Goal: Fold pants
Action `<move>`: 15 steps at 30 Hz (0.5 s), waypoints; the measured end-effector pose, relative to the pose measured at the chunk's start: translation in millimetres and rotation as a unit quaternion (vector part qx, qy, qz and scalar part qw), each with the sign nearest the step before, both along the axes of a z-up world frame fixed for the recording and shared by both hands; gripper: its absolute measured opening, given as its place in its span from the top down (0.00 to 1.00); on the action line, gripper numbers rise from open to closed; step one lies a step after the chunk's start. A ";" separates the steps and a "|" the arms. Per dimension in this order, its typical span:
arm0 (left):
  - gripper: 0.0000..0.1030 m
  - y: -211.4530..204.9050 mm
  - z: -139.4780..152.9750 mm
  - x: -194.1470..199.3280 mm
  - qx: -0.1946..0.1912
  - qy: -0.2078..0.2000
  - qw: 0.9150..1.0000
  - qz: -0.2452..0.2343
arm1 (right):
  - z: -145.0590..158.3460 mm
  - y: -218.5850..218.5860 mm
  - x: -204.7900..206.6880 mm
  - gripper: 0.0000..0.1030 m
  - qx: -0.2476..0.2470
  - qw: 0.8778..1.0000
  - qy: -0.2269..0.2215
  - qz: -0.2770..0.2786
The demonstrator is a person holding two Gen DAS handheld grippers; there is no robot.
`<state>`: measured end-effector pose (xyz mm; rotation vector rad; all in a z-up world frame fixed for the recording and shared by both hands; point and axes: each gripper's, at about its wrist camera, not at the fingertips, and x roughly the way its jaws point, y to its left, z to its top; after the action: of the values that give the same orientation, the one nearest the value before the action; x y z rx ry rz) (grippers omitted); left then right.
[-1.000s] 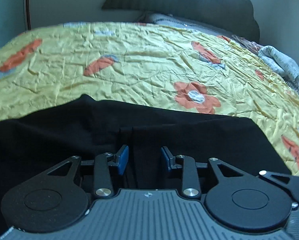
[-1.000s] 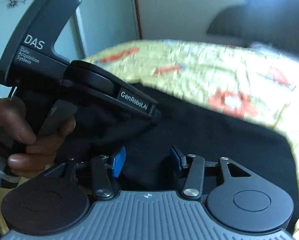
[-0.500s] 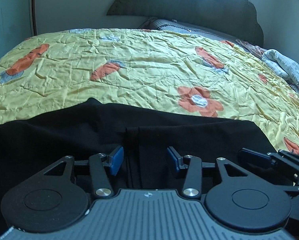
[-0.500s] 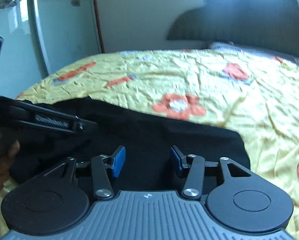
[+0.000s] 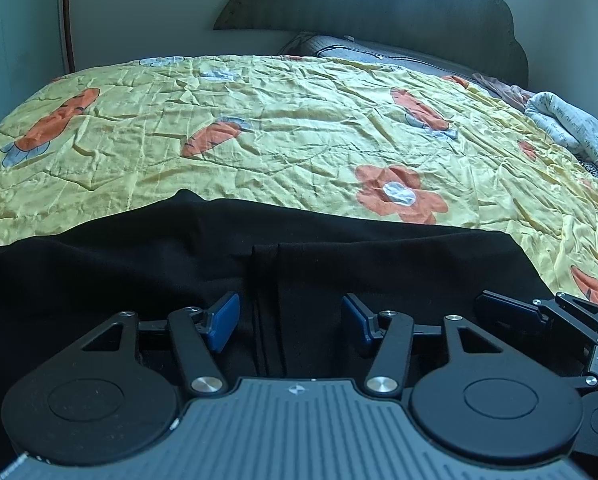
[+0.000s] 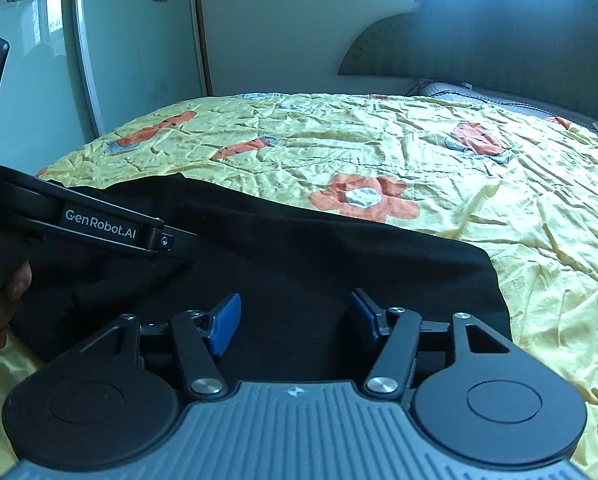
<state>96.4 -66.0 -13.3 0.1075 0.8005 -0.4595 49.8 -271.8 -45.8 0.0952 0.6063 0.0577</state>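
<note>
One pair of black fabric pants (image 5: 379,264) lies flat across the near edge of the bed, on the crinkled yellow bedspread with orange flowers (image 5: 299,128), probably spread out so a fold can start. Two grippers: the left gripper (image 5: 290,322) and the right gripper (image 6: 295,320) both hover low over the cloth, jaws wide apart, gripping nothing. One rolled whitish cloth (image 5: 567,128) sits at the far right.

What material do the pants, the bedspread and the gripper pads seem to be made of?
Pants: probably a soft matte knit, since the black cloth shows no sheen and drapes limply.
Bedspread: likely thin satin-like synthetic, with a slight shine and many sharp creases.
Pads of the left gripper: seemingly blue rubber or soft plastic, matte, on black arms.
</note>
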 end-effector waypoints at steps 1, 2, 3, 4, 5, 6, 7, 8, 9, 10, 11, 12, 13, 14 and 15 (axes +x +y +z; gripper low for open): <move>0.40 0.0 -0.2 -1.0 0.001 -0.001 1.000 -0.001 | -0.2 0.2 -0.2 0.41 -0.001 1.000 0.000 0.000; 0.39 -0.3 -0.9 -2.2 0.003 -0.002 1.000 -0.003 | -0.9 0.8 -0.1 0.40 -0.002 1.000 0.000 0.001; 0.38 -0.7 -1.9 -3.1 0.006 -0.002 1.000 -0.005 | -1.4 1.2 -0.4 0.37 -0.003 1.000 -0.001 0.002; 0.38 -0.9 -3.1 -3.9 0.008 -0.002 1.000 -0.006 | -1.9 2.0 -0.6 0.36 -0.005 1.000 -0.002 0.003; 0.37 -1.1 -4.5 -4.8 0.010 -0.002 1.000 -0.006 | -2.1 3.0 -1.2 0.35 -0.007 1.000 -0.002 0.004; 0.36 -1.1 -5.9 -5.6 0.010 -0.002 1.000 -0.007 | -2.4 3.9 -1.7 0.34 -0.010 1.000 -0.003 0.004; 0.35 -0.8 -7.0 -6.4 0.011 -0.004 1.000 -0.007 | -2.8 4.5 -1.8 0.33 -0.011 1.000 -0.004 0.005; 0.34 -0.6 -7.7 -7.4 0.011 -0.005 1.000 -0.008 | -3.2 4.8 -1.9 0.33 -0.012 1.000 -0.004 0.005; 0.33 -0.3 -8.3 -8.3 0.011 -0.007 1.000 -0.008 | -3.5 4.6 -2.0 0.32 -0.011 1.000 -0.005 0.005; 0.32 -0.1 -9.2 -8.9 0.012 -0.009 1.000 -0.009 | -3.8 4.4 -2.1 0.31 -0.011 1.000 -0.005 0.005; 0.31 0.1 -10.2 -9.8 0.011 -0.012 1.000 -0.009 | -4.0 4.2 -1.6 0.30 -0.011 1.000 -0.005 0.005; 0.29 0.5 -11.2 -10.6 0.011 -0.015 1.000 -0.009 | -4.2 4.4 -1.4 0.27 -0.011 1.000 -0.004 0.006; 0.27 1.0 -12.9 -12.0 0.010 -0.019 1.000 -0.010 | -4.4 5.0 -1.2 0.21 -0.011 1.000 -0.003 0.008; 0.26 1.1 -14.5 -13.5 0.011 -0.024 1.000 -0.010 | -4.4 6.2 -1.9 0.19 -0.012 1.000 -0.002 0.011; 0.23 1.4 -16.2 -15.5 0.012 -0.030 0.999 -0.010 | -4.8 7.8 -1.1 0.15 -0.015 1.000 0.000 0.014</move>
<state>80.9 -64.6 -29.5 0.1517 0.7458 -0.4635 48.7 -264.0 -50.6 0.0577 0.6081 0.0764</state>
